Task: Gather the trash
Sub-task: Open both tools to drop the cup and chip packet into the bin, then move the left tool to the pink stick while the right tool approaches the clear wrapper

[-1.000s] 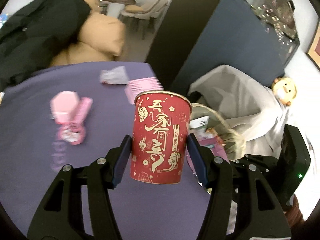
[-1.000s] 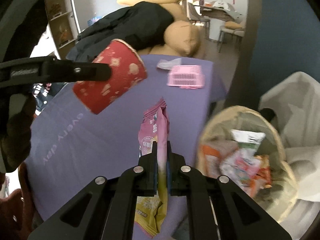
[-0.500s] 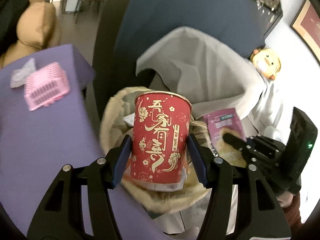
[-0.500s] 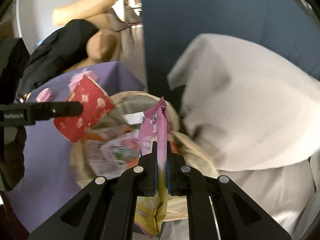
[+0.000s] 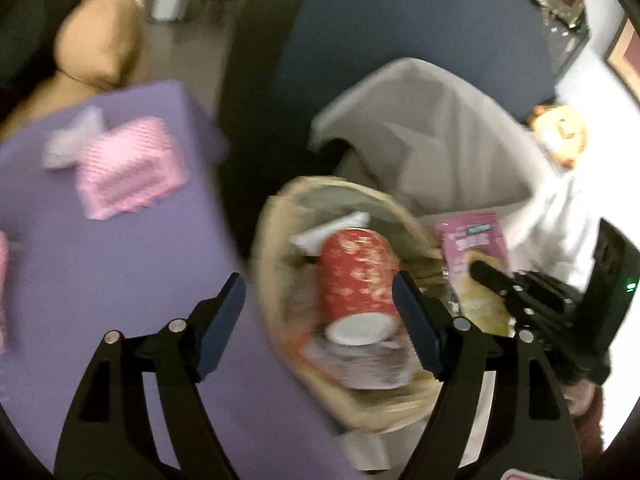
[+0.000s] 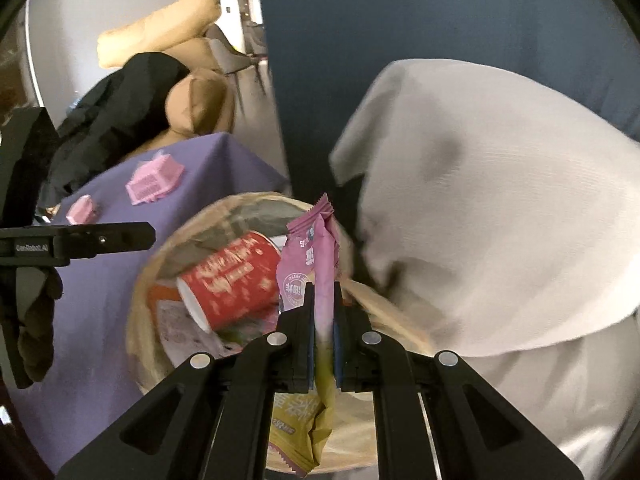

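- Two hand-held grippers work over a woven basket (image 5: 276, 240) that stands beside a table under a purple cloth (image 5: 120, 248).
- Left gripper (image 5: 320, 320): its jaws have just been opening and now stand spread wide, with no pad touching anything. The blue pads (image 5: 416, 328) sit on either side of the basket's near rim.
- Red paper cup (image 5: 356, 276): it is free of the left gripper and lies tilted inside the basket, white base toward the left wrist camera and mouth pointing away. It rests on the wrappers and papers already in the basket. The picture is blurred here, so the print on the cup cannot be read.
- Right gripper (image 6: 324, 320): its jaws are pressed together on a pink and yellow snack packet (image 6: 316, 248). The packet stands upright between the pads, its pink crimped end above them and its yellow end hanging below. The packet is held above the basket's right side, just beside the cup.
- On the cloth, well apart from the basket, lie a pink slatted tray (image 5: 128, 168) and a crumpled clear wrapper (image 5: 68, 144), which touch each other.
- Behind the basket, a pale grey cloth (image 6: 480, 200) drapes over a bulky shape, in front of a dark blue panel (image 6: 400, 20).
- A dark glove (image 6: 36, 320) covers the hand on the left gripper's handle.
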The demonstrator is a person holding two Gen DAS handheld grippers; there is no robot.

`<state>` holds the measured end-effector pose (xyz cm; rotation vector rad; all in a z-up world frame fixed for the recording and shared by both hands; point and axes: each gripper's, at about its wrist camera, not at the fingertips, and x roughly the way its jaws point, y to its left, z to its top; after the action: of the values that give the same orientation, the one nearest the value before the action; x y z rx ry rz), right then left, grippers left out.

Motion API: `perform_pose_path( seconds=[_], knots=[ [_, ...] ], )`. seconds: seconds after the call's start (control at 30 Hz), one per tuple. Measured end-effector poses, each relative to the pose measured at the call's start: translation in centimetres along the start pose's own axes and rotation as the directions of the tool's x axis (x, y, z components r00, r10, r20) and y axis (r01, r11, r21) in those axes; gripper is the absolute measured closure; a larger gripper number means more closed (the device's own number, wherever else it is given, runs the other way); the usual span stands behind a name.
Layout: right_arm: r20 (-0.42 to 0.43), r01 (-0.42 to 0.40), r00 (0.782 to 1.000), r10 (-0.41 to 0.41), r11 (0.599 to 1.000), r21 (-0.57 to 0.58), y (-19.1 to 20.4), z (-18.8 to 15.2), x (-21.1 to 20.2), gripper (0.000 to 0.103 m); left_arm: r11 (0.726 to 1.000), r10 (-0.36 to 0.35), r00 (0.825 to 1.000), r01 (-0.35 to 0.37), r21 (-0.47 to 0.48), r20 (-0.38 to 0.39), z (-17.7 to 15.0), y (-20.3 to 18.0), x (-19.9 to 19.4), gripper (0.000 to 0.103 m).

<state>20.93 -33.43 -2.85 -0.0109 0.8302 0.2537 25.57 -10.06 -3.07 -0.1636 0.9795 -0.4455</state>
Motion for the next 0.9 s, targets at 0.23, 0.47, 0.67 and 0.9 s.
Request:
perform_pose_path(
  seconds=[0.23,0.47,0.67,0.9],
  knots=[
    [-0.141,0.021,0.990,-0.024,0.999,-0.024,1.8,-1.2,6.8,0.094,0.999,0.029,1.000,-0.029,-0.025,0.009,-1.3,2.5,-2.4,0.031],
    [-0.233,0.049,0.971,-0.052,0.999,-0.017,1.2,-1.7,8.6,0.095,0.999,0.033,0.999,-0.032,-0.038,0.025,-2.5,4.5,-4.3,0.031],
    [-0.180,0.053,0.982,-0.057,0.998,-0.027,1.5,-0.3,5.7,0.075,0.997,0.042,0.997,-0.038,-0.071,0.066,-3.7,8.1,-6.6,0.031],
    [-0.035,0.013,0.999,-0.015,0.999,-0.041,3.6,2.5,0.7,0.057,0.991,0.084,0.982,-0.065,-0.114,0.168,-4.0,13.5,-10.0,0.031]
  ],
)
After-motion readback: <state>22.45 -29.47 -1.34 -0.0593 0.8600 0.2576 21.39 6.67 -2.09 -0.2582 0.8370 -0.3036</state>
